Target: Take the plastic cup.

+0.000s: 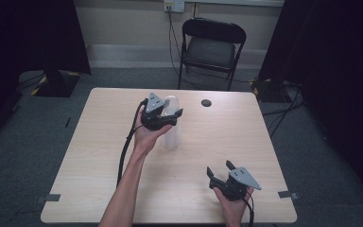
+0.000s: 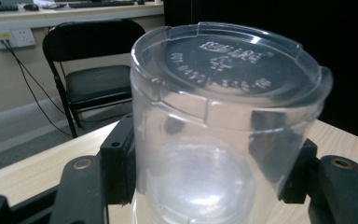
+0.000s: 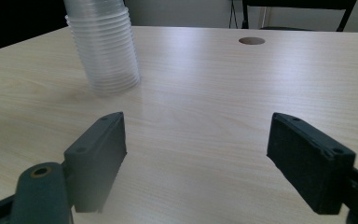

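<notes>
The tall stack of clear plastic cups (image 1: 171, 124), nested upside down with the embossed base of the top cup facing up, is standing on the pale wooden counter (image 1: 99, 165) left of its middle. I am gripping it near the top with my left claw (image 1: 169, 115): in the left gripper view the black pads (image 2: 117, 163) are pressing on either side of the topmost clear cup (image 2: 223, 126), so the jaws are closed part-way, only as far as the cup's wall lets them, and they are holding it. In the right gripper view the ribbed rims of the stack (image 3: 105, 46) are showing one above another, with the lowest rim resting on the counter.

My right claw (image 1: 219, 170) is resting near the counter's front right corner, well apart from the stack, with its jaws standing wide and nothing between them.

I judge that I am at the step of taking the top cup off the stack, with the grip made and the lift not yet begun. The next move is calling for a straight upward pull, gentle enough that the thin wall is not crushing. Nested cups tend to cling, so the stack may be rising with it; my right claw may need to come across and steady the lower cups.

Farther off, a small round dark hole (image 1: 206, 102) is sitting in the counter towards its back edge, and a black folding chair (image 1: 211, 47) is standing beyond it.
</notes>
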Motion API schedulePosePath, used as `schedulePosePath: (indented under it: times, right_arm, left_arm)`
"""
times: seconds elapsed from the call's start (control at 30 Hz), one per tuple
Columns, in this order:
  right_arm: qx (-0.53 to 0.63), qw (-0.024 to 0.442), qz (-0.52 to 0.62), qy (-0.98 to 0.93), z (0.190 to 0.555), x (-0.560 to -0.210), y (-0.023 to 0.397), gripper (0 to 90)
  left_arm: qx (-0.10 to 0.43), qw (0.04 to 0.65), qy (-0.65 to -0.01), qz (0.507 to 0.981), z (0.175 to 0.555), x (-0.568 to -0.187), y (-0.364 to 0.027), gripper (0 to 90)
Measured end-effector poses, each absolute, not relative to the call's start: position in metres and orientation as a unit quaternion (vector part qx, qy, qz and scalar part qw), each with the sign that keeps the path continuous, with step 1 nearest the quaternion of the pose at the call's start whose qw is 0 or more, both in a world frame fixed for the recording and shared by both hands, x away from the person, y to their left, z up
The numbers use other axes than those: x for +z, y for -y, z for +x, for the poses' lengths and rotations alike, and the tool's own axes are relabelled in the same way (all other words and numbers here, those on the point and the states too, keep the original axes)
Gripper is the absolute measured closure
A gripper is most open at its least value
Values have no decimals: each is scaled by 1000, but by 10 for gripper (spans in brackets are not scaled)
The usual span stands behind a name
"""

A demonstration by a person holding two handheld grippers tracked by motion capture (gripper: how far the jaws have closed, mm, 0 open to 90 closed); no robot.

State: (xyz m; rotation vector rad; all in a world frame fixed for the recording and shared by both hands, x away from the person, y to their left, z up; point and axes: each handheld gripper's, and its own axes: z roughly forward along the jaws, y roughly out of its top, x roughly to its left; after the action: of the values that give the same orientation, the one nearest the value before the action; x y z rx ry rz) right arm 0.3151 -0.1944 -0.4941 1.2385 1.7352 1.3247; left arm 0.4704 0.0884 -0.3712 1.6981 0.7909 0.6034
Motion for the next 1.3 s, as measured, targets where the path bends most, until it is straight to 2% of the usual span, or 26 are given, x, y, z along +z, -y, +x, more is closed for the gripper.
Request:
schedulePosePath:
  times: [0.8, 1.3]
  right_arm:
    - [498, 310, 470, -660, 316, -494, 193, 193]
    - [494, 312, 469, -663, 316, -494, 193, 197]
  left_arm:
    - [280, 579, -317, 697, 455, -342, -95, 380]
    - [267, 600, -334, 677, 428, -335, -118, 387]
